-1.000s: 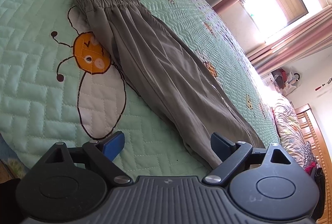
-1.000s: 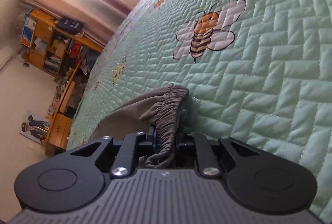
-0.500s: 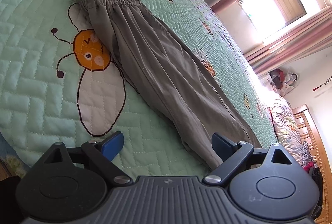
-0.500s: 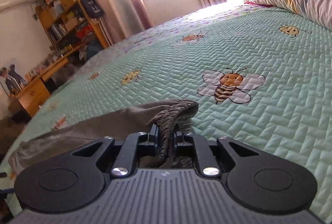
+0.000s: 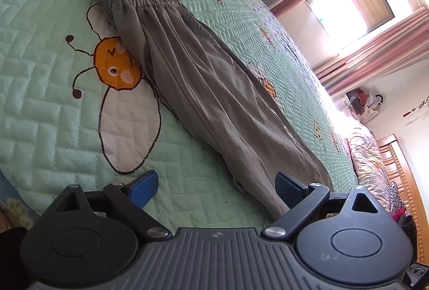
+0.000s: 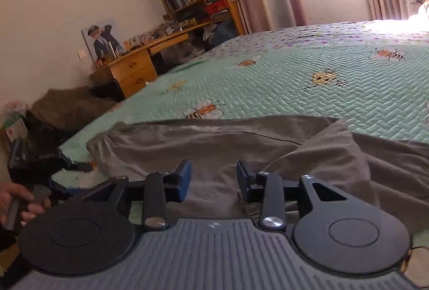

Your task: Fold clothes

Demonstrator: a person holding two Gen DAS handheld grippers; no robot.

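Waistband dropped from opening right claw [image 6: 213, 180]; one trousers [image 6: 214, 145].

Grey trousers [image 5: 203, 91] flat on bee quilt [image 5: 53, 91]; left gripper [image 5: 215, 186] jaws wide, empty.

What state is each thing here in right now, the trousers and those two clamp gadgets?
Grey trousers: lying lengthwise on the quilt, waistband gathered, held by nothing.
Left hand-held gripper: open, empty, beside the trouser cuff.
Right hand-held gripper: jaws opening, cloth beneath, nothing pinched.
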